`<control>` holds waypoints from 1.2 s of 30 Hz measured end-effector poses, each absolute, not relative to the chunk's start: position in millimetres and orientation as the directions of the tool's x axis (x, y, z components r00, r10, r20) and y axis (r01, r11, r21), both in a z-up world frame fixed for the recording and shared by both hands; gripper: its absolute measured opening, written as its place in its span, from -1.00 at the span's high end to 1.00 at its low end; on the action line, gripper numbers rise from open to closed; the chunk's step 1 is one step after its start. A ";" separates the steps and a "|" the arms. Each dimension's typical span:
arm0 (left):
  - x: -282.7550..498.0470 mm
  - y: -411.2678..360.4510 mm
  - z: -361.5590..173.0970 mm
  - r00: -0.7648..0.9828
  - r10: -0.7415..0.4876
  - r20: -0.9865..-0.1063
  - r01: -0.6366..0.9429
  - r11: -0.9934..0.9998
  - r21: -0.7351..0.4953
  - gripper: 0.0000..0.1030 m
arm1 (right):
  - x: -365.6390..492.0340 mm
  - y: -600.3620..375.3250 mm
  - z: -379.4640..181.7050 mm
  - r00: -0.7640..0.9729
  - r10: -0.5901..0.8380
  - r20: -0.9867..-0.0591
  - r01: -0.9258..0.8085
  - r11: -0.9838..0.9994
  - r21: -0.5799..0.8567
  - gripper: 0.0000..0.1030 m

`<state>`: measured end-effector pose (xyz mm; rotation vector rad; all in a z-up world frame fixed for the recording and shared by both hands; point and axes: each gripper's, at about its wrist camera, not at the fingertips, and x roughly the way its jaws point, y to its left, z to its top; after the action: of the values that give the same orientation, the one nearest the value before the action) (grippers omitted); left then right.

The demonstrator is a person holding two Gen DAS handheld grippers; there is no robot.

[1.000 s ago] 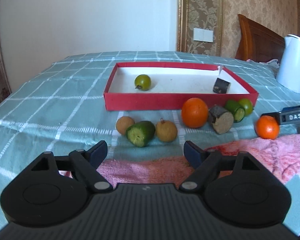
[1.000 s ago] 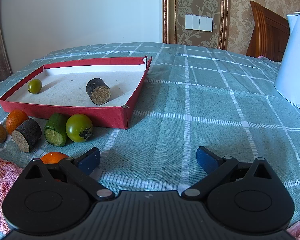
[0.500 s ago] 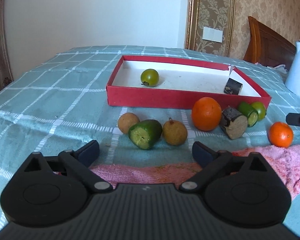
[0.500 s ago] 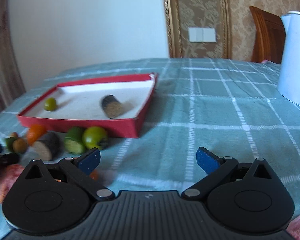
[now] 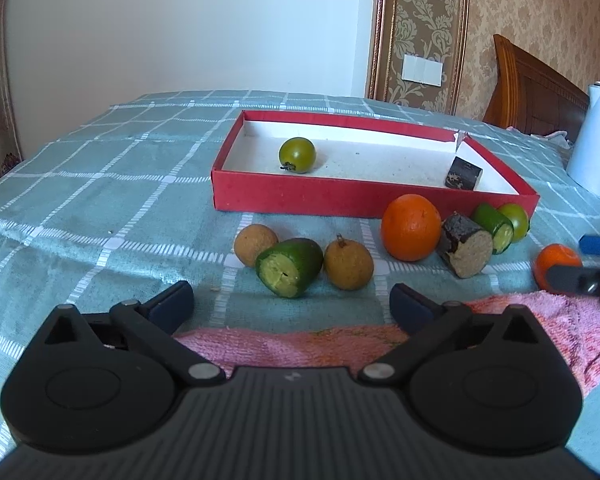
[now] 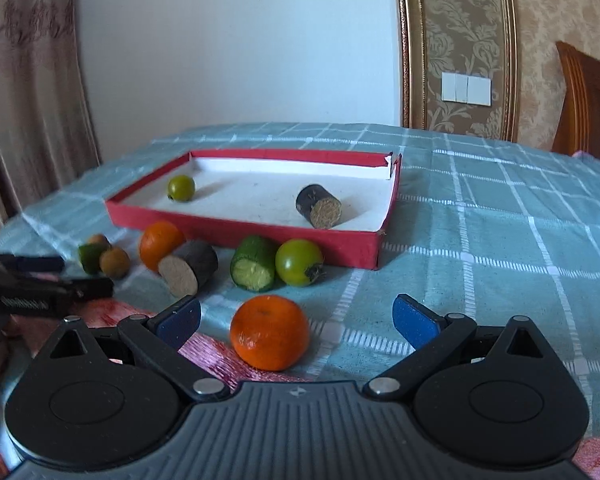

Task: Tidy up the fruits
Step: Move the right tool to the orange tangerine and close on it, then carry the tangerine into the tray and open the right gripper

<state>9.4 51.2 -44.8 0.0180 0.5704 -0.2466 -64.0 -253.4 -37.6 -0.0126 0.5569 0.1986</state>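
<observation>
A red tray [image 5: 300,196] [image 6: 352,242] holds a green tomato [image 5: 297,155] [image 6: 181,187] and a dark cut log piece [image 5: 463,173] [image 6: 319,211]. In front of it lie two brown longans [image 5: 348,264], a cut green piece [image 5: 290,267], a big orange [image 5: 411,227] [image 6: 161,244], another log piece [image 5: 465,250] [image 6: 188,267], a cucumber piece [image 6: 254,269] and a green tomato [image 6: 299,262]. My left gripper [image 5: 292,304] is open, just short of the cut green piece. My right gripper [image 6: 296,318] is open, with a small orange [image 6: 270,332] [image 5: 556,266] between its fingers.
A pink towel [image 5: 300,346] lies at the near edge of the teal checked tablecloth [image 5: 100,200]. A white kettle [image 5: 598,148] stands at the right. A wooden chair back [image 5: 532,92] is behind the table. The left gripper shows at the left of the right wrist view [image 6: 32,284].
My right gripper has swung left and come up to the small orange, which now sits between its open fingers. My left gripper has moved slightly nearer the cut green piece.
</observation>
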 end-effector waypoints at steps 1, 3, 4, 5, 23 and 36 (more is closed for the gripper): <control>8.9 51.6 -44.6 0.813 -0.226 -0.536 0.236 0.970 -0.051 -1.00 | -61.6 -251.8 -40.1 0.821 0.188 -0.540 -0.195 0.980 0.045 -0.99; 8.7 51.4 -44.6 0.813 -0.226 -0.537 0.236 0.970 -0.050 -1.00 | -58.9 -251.1 -41.5 0.808 0.207 -0.552 -0.204 0.977 0.067 -0.99; 8.7 51.6 -44.7 0.813 -0.225 -0.537 0.236 0.970 -0.050 -1.00 | -58.2 -250.3 -41.9 0.806 0.204 -0.556 -0.202 0.977 0.065 -0.99; 8.8 51.3 -44.6 0.813 -0.224 -0.537 0.236 0.971 -0.048 -1.00 | -56.5 -248.7 -43.1 0.800 0.195 -0.568 -0.199 0.979 0.056 -0.99; 8.8 50.3 -45.2 0.813 -0.222 -0.539 0.239 0.970 -0.040 -1.00 | -55.0 -246.8 -43.8 0.803 0.162 -0.573 -0.163 0.985 0.050 -0.25; 8.8 49.8 -44.9 0.813 -0.224 -0.537 0.239 0.970 -0.042 -1.00 | -58.8 -246.2 -43.4 0.805 0.208 -0.555 -0.186 0.978 0.096 0.16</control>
<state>8.8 49.8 -44.9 0.0279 0.5702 -0.2472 -58.8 -246.2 -43.4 0.0372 0.5986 0.2110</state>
